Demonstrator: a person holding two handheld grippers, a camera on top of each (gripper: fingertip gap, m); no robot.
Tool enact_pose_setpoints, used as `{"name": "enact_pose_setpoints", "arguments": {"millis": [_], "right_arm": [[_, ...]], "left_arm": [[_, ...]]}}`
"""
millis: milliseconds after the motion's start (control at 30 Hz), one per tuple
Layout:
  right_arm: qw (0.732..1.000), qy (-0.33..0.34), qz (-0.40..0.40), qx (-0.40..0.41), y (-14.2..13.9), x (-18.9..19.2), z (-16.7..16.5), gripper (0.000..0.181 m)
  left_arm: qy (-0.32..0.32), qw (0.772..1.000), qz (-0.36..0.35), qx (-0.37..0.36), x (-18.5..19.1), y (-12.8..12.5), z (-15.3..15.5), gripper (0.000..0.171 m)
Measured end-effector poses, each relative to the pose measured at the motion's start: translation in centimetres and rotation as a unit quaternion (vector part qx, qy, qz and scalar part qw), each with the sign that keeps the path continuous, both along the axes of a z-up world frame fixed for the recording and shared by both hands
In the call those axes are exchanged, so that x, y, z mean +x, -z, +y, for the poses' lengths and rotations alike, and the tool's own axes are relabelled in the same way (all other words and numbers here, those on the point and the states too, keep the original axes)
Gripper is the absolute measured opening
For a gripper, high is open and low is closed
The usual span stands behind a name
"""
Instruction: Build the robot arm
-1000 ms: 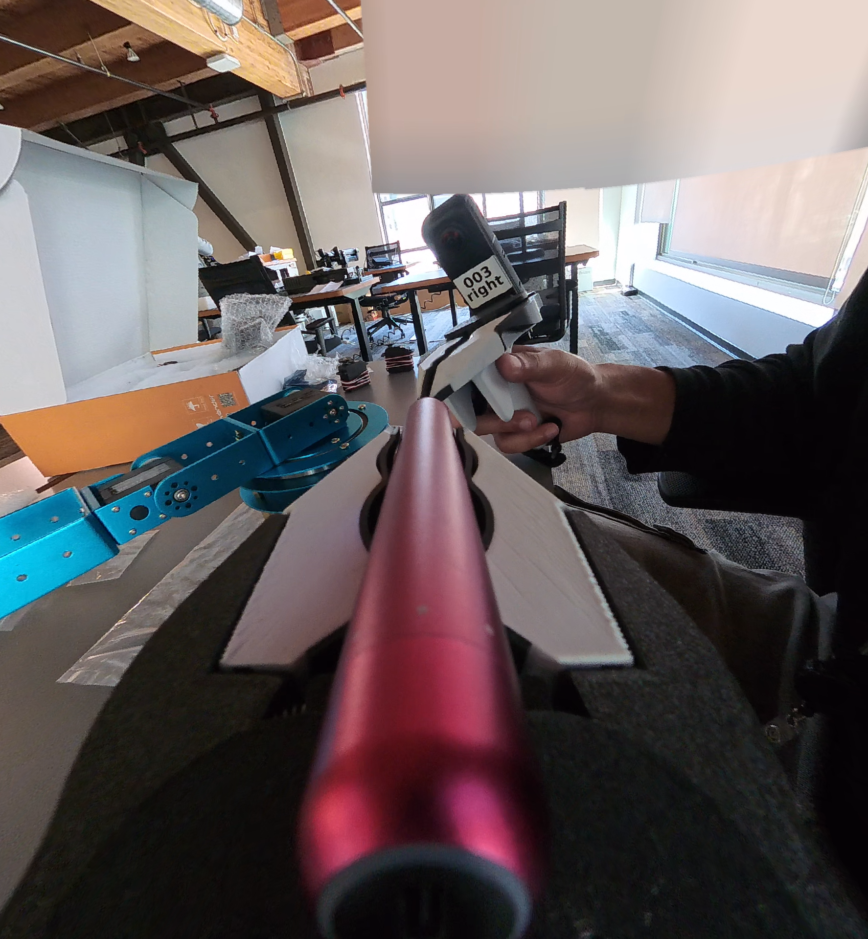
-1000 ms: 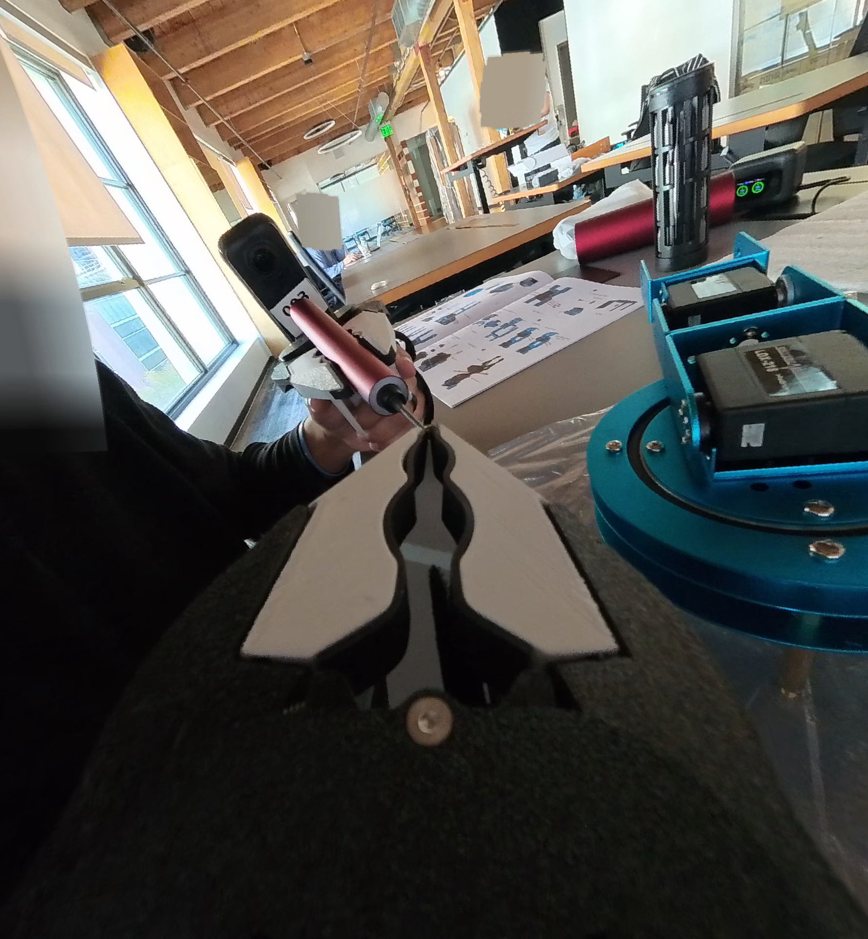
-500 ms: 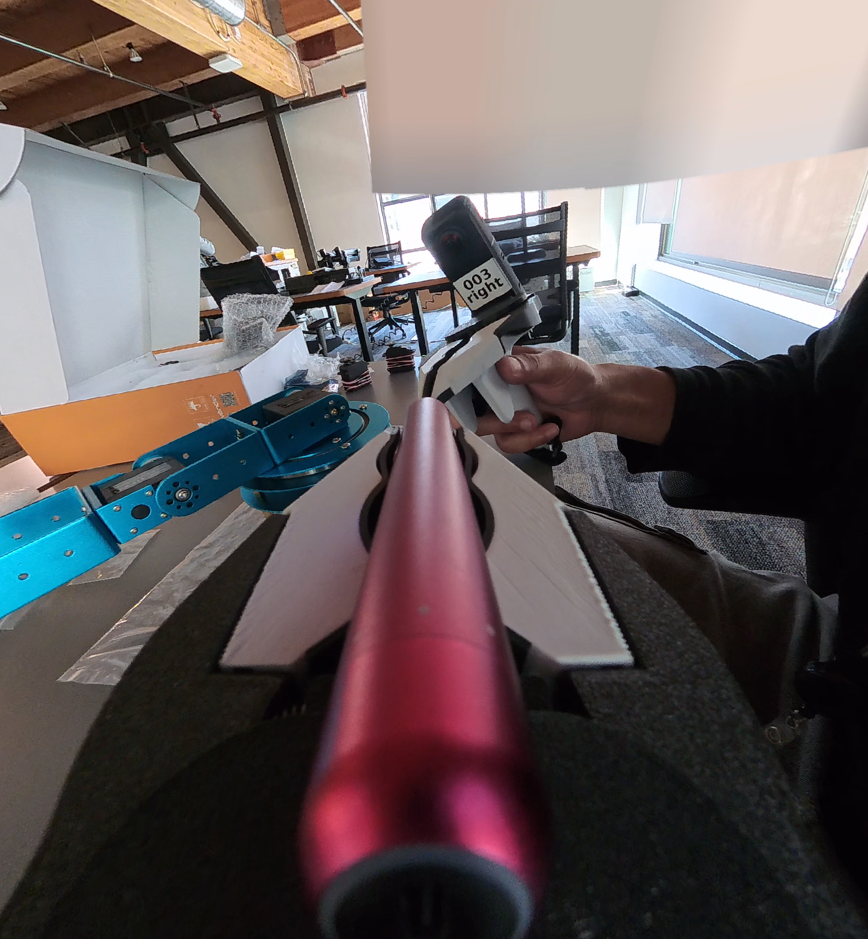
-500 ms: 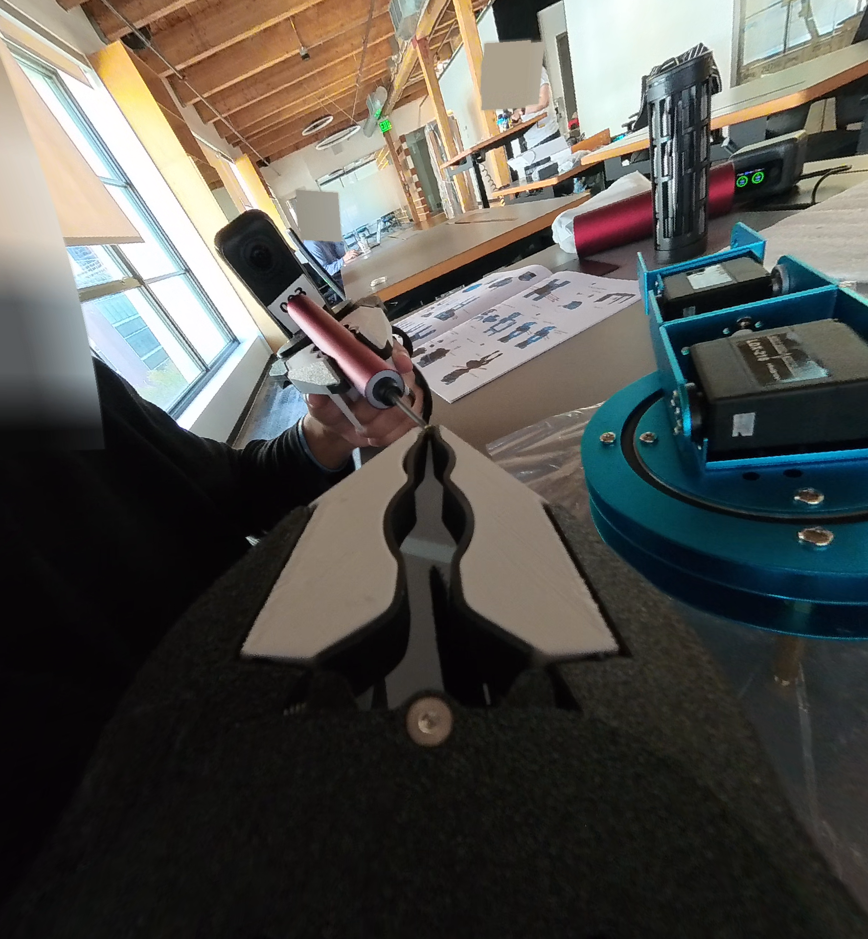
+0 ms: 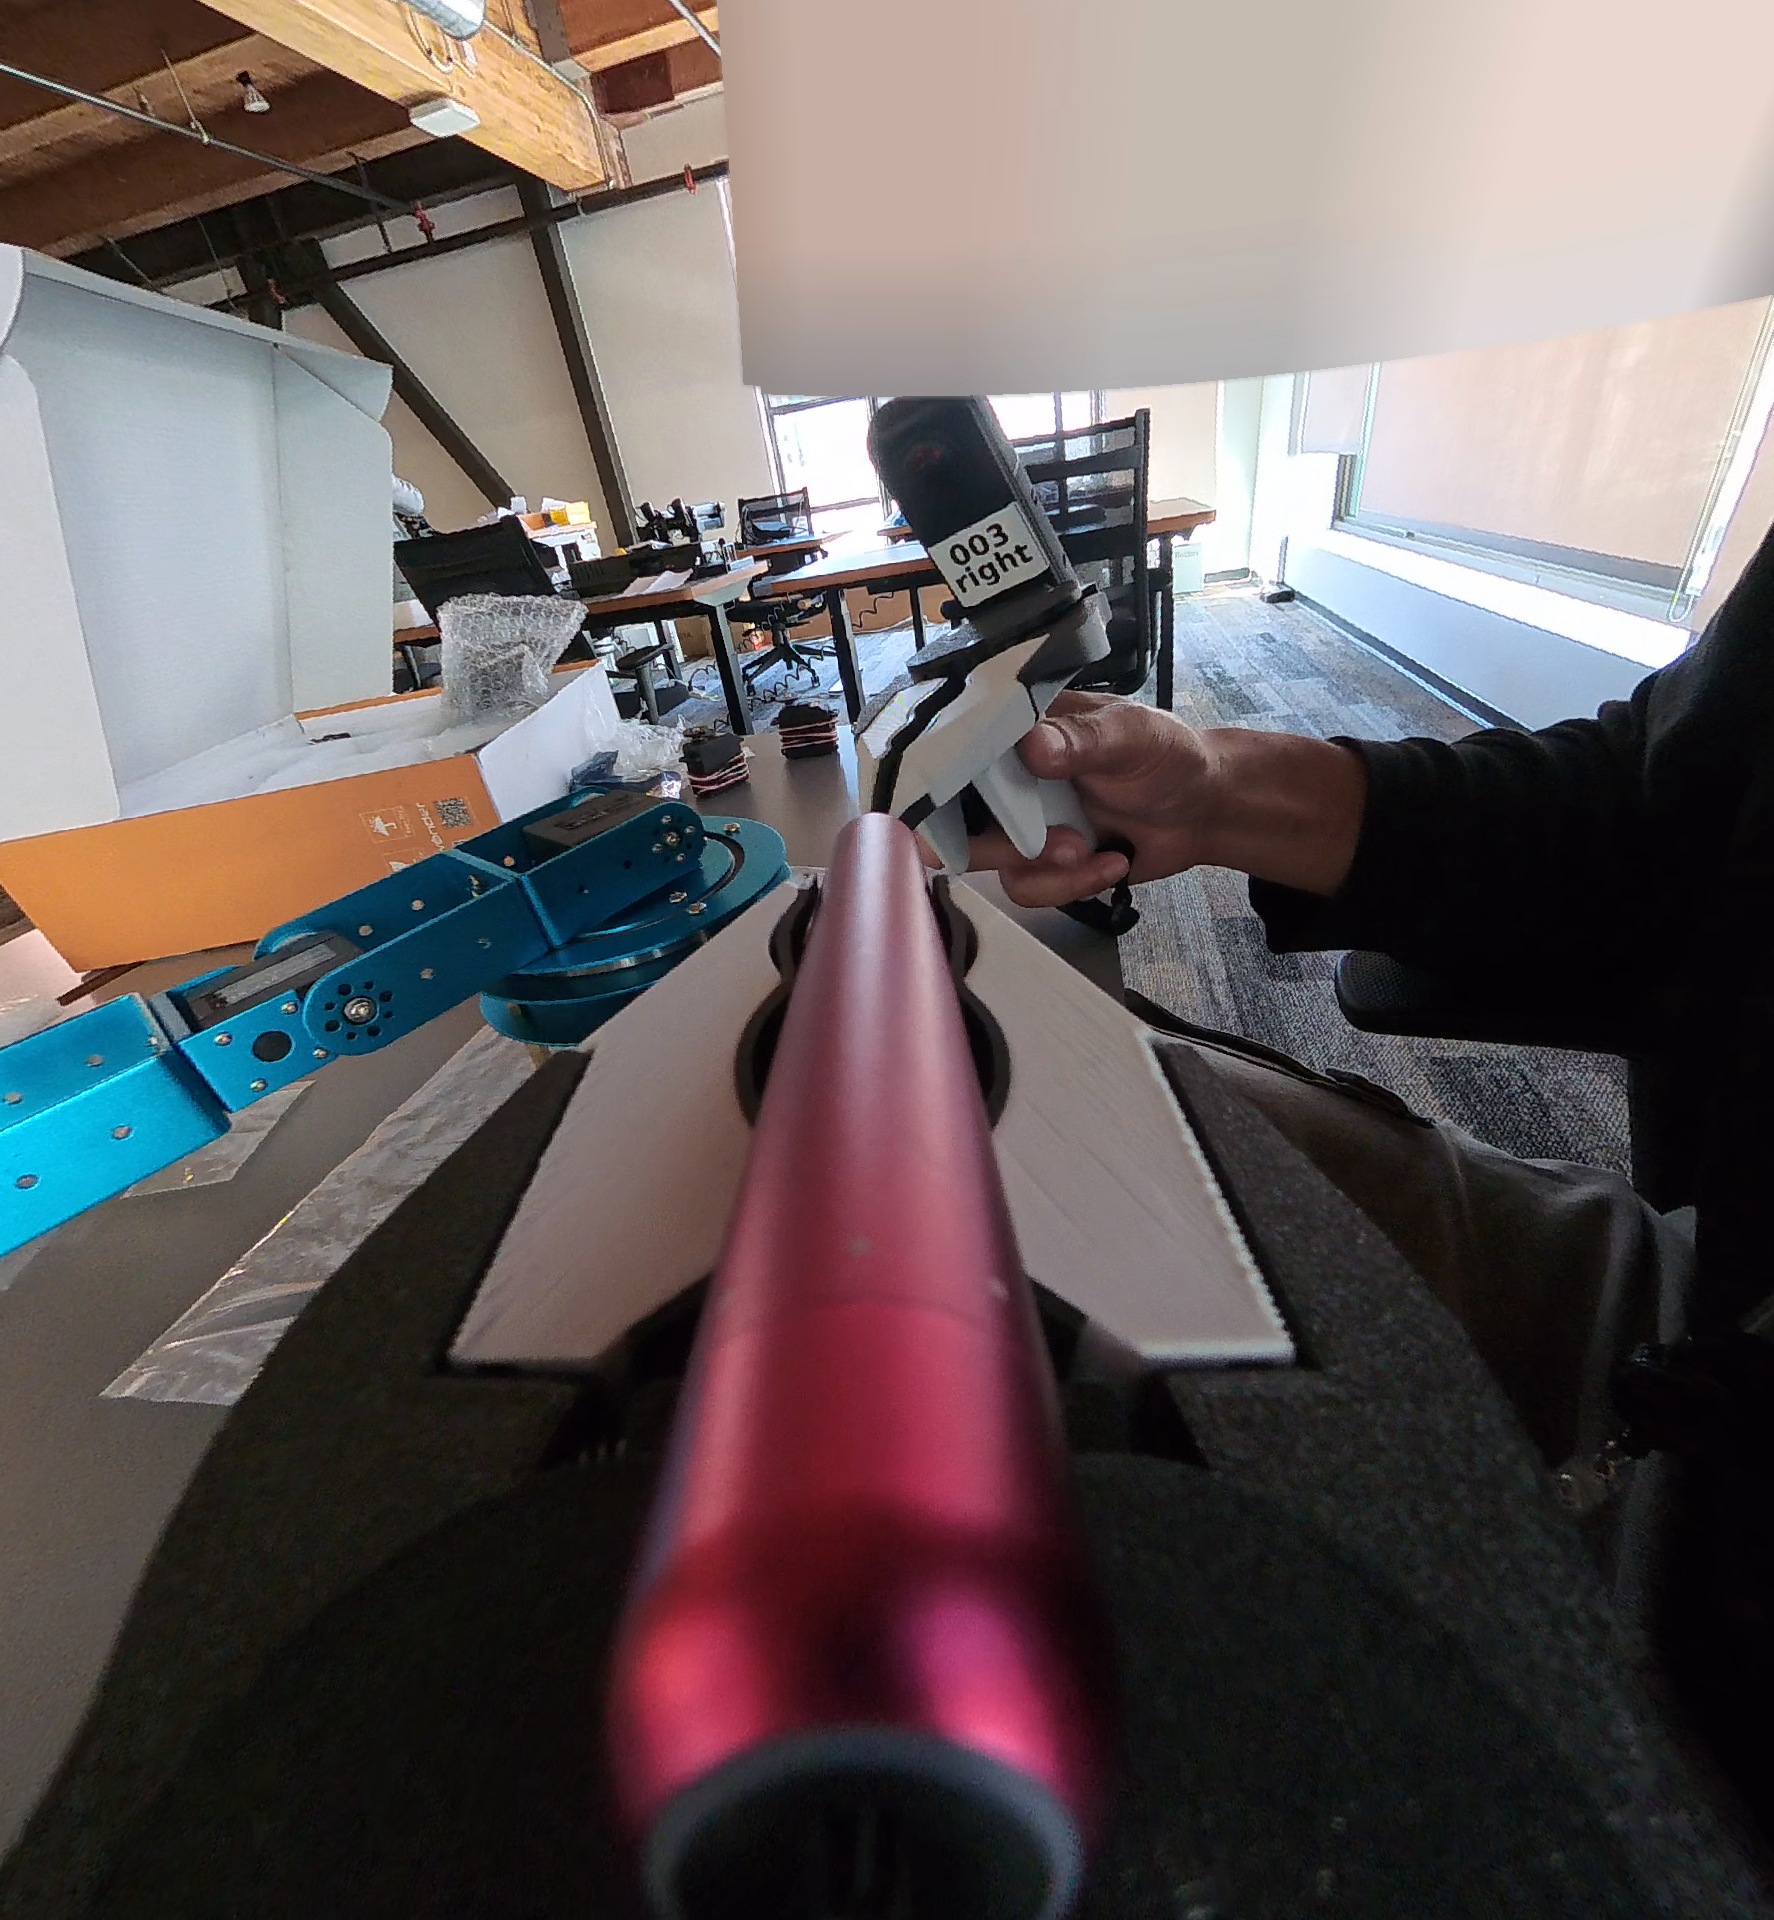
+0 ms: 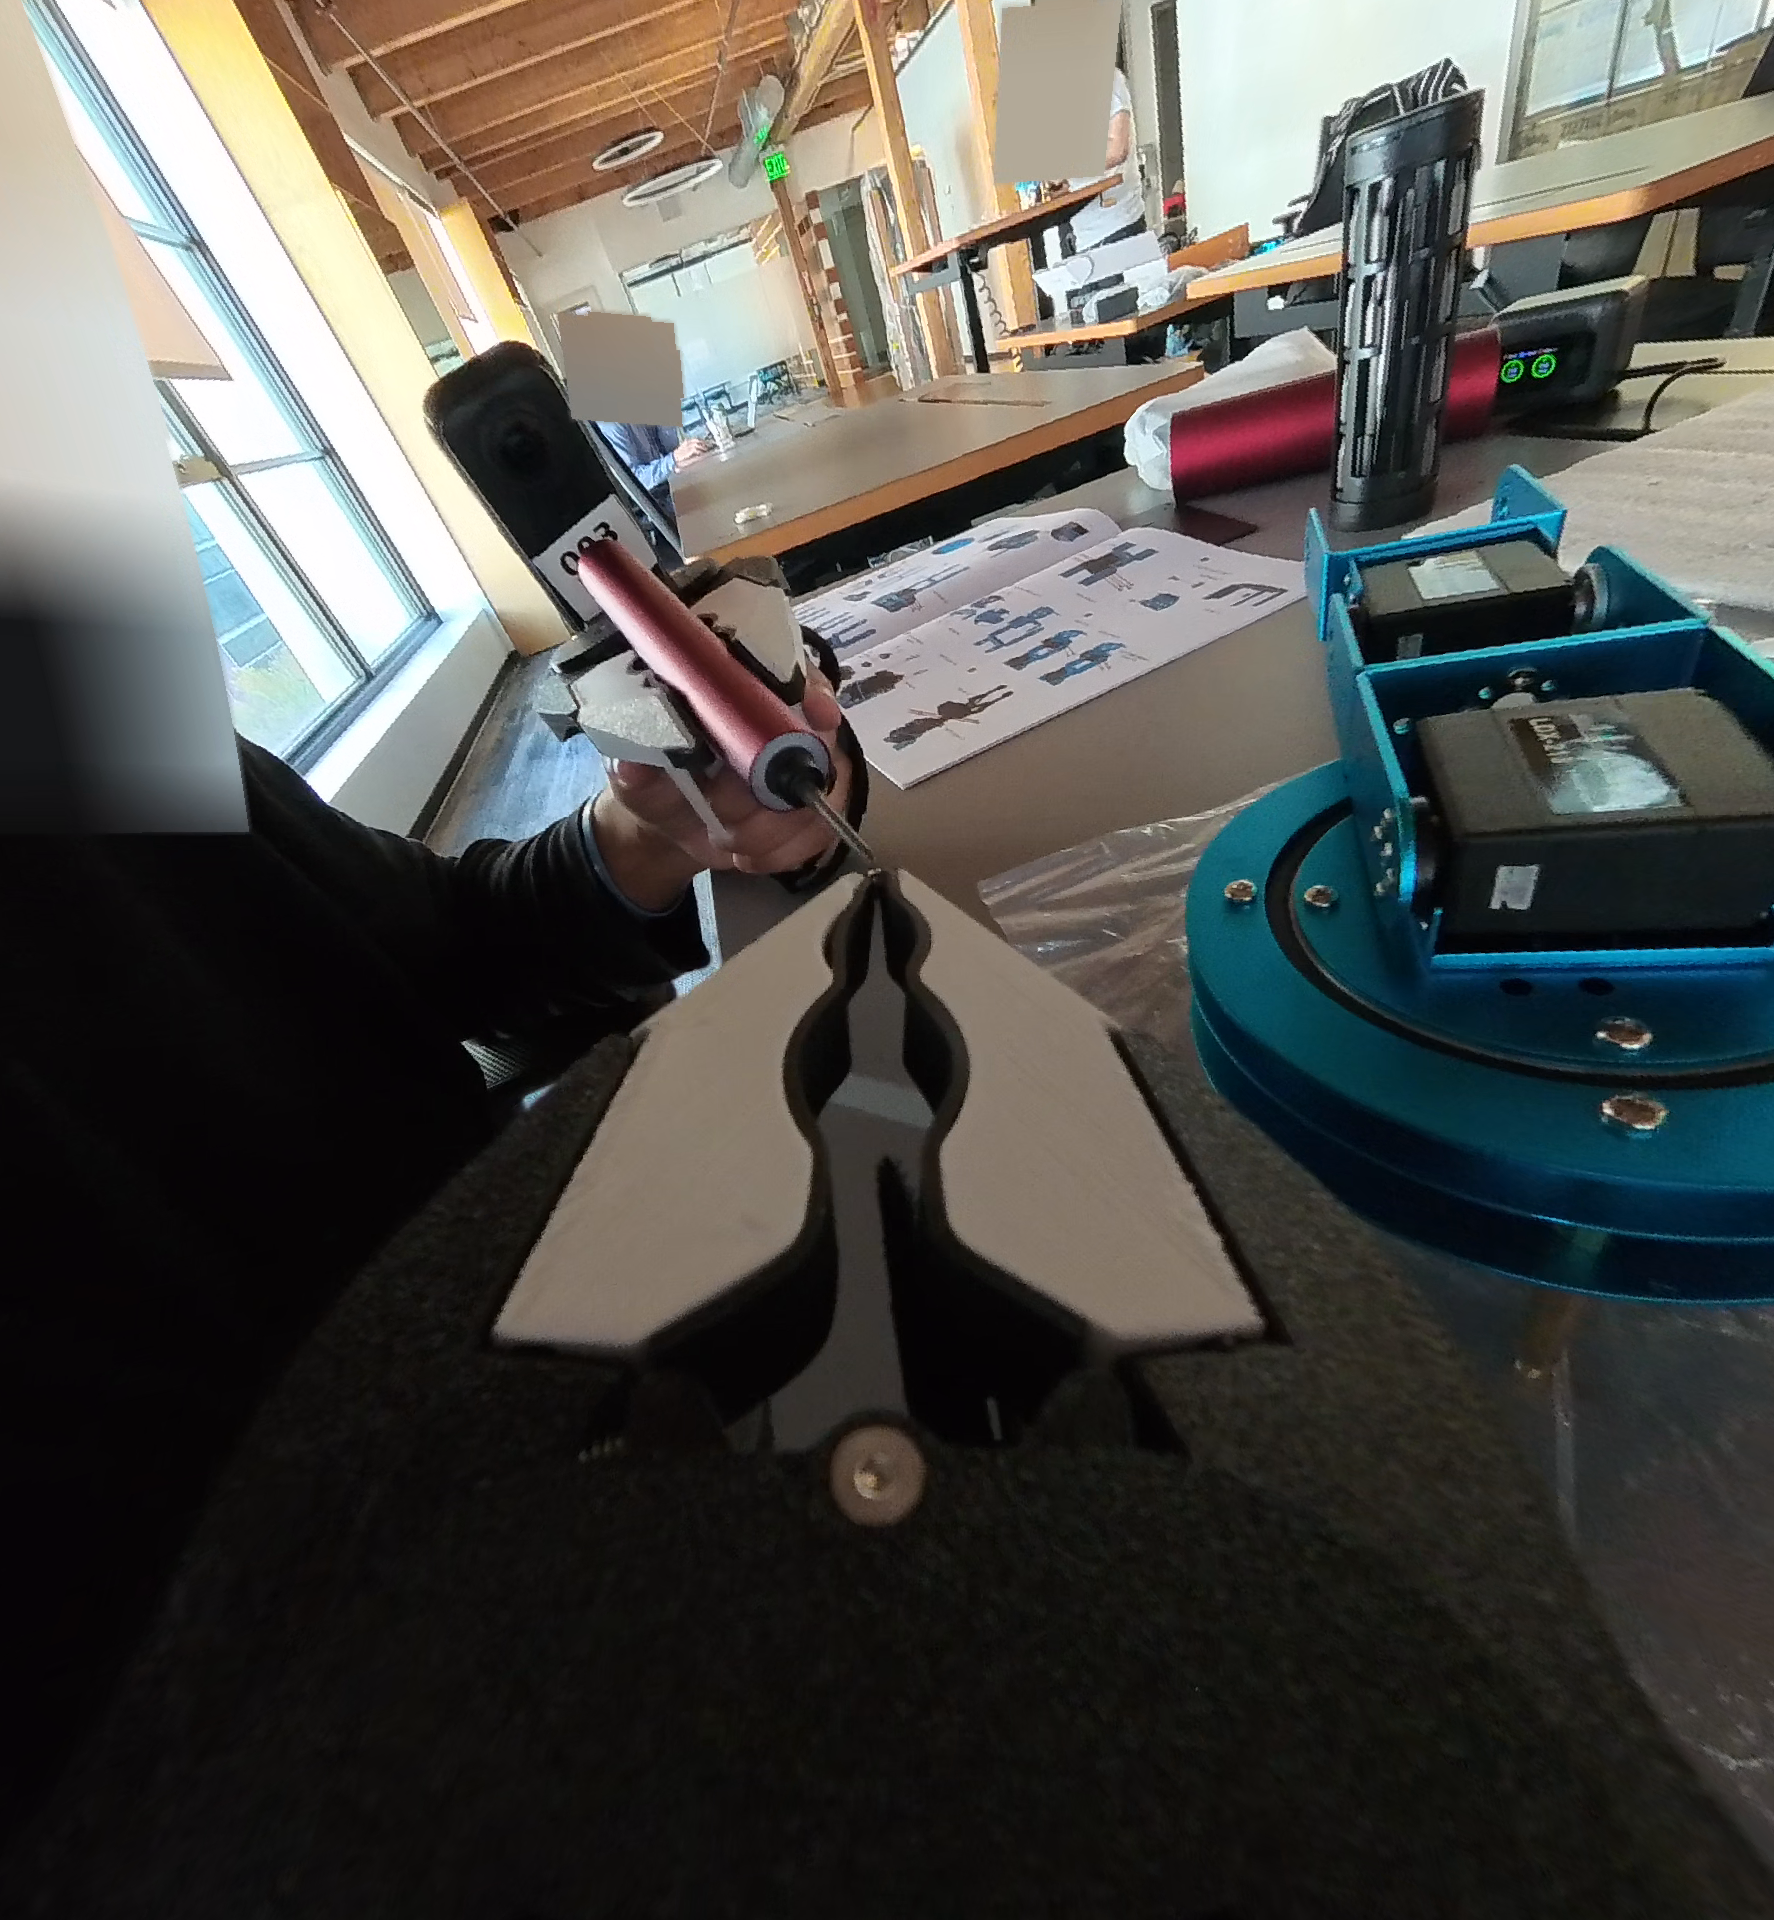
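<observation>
Red metal: a smooth red screwdriver (image 5: 867, 1195) runs straight down the middle of the left wrist view, its thin bit (image 6: 841, 828) pointing at the tip of the right gripper (image 6: 878, 883).
Left gripper (image 5: 867, 894): jaws closed on the screwdriver's barrel, gripping it in their rounded notch, with the rear end sticking back toward the camera.
Right gripper: jaws nearly together with only a thin slit between them; whether something tiny is pinched at the very tip I cannot tell.
Where the tool sits: in the air above the near edge of the worktop (image 6: 1101, 758), just beside the blue round base (image 6: 1485, 1122).
Handling, as a guess: stiff, fairly light, and slick on its polished barrel, so it could slide or roll in the grip. The mid-barrel, where it is held, looks the best place, as the bit is thin and easily knocked off line.
Blue arm (image 5: 270, 1029): metal links with black motors (image 6: 1610, 821), lying along the worktop from the base, partly on clear plastic film (image 5: 343, 1236).
Around: an open booklet (image 6: 1028, 644), an open orange and white box (image 5: 239, 831), and a black tumbler (image 6: 1397, 343) in front of a red tube (image 6: 1267, 442).
</observation>
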State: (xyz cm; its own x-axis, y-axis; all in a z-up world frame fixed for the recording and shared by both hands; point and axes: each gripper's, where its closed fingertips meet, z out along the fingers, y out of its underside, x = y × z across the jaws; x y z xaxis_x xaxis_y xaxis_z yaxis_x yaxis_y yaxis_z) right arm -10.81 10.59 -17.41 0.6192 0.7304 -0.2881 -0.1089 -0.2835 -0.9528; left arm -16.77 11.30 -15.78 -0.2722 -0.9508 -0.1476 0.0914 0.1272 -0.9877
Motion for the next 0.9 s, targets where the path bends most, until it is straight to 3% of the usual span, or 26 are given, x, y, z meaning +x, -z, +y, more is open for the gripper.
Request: {"name": "enact_pose_setpoints", "arguments": {"millis": [900], "right_arm": [[1.0,-0.016,-0.016,0.002,0.18,-0.36,-0.32,0.001]], "left_arm": [[0.011,1.0,0.006,0.002,0.03,0.2,-0.3,0.021]]}}
